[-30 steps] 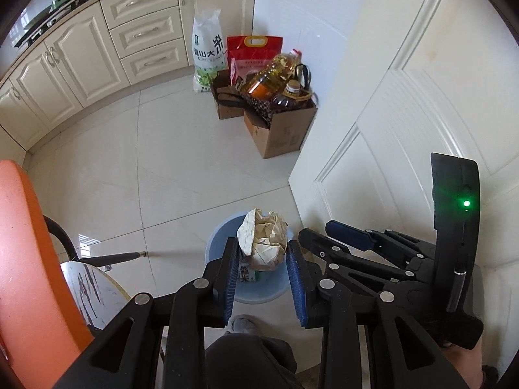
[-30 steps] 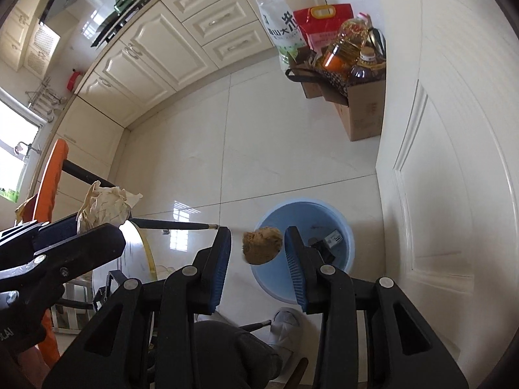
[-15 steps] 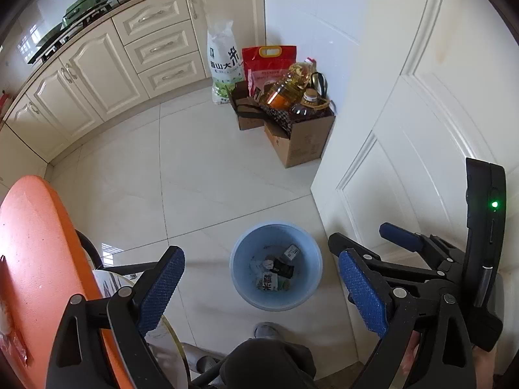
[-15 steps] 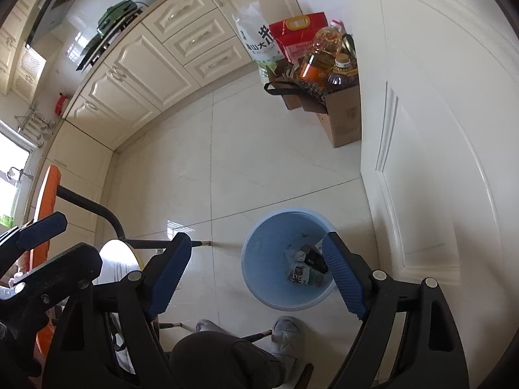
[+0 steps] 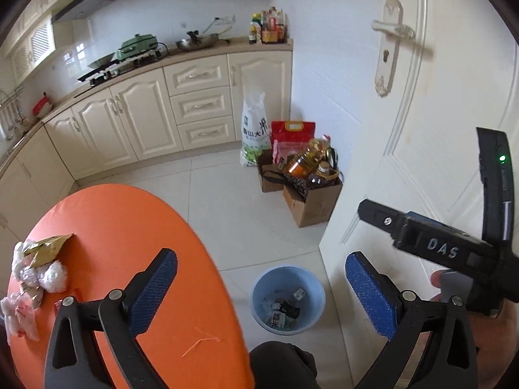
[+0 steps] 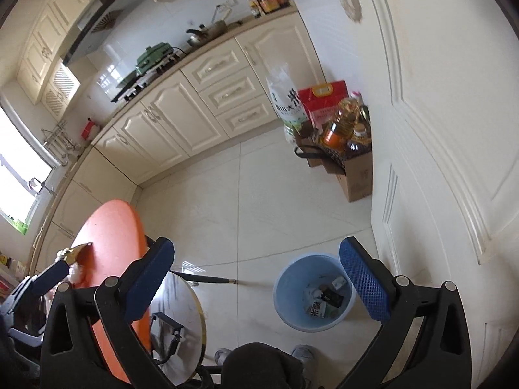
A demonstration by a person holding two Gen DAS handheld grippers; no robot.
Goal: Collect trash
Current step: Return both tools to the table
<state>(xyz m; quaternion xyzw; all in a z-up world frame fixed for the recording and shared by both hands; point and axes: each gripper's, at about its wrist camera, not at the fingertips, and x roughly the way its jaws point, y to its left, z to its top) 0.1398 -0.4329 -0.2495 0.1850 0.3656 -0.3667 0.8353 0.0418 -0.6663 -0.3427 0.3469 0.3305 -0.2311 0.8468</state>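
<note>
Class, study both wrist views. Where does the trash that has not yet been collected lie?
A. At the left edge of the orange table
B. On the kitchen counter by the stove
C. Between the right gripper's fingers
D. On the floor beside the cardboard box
A: crumpled wrappers lie at the left edge of the orange table, while the left gripper and the right gripper are both open and empty.

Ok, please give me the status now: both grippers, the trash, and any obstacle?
Left gripper open, empty. Right gripper open, empty. Blue bin on floor, holding scraps. More trash on orange table. Nothing blocking.
</note>
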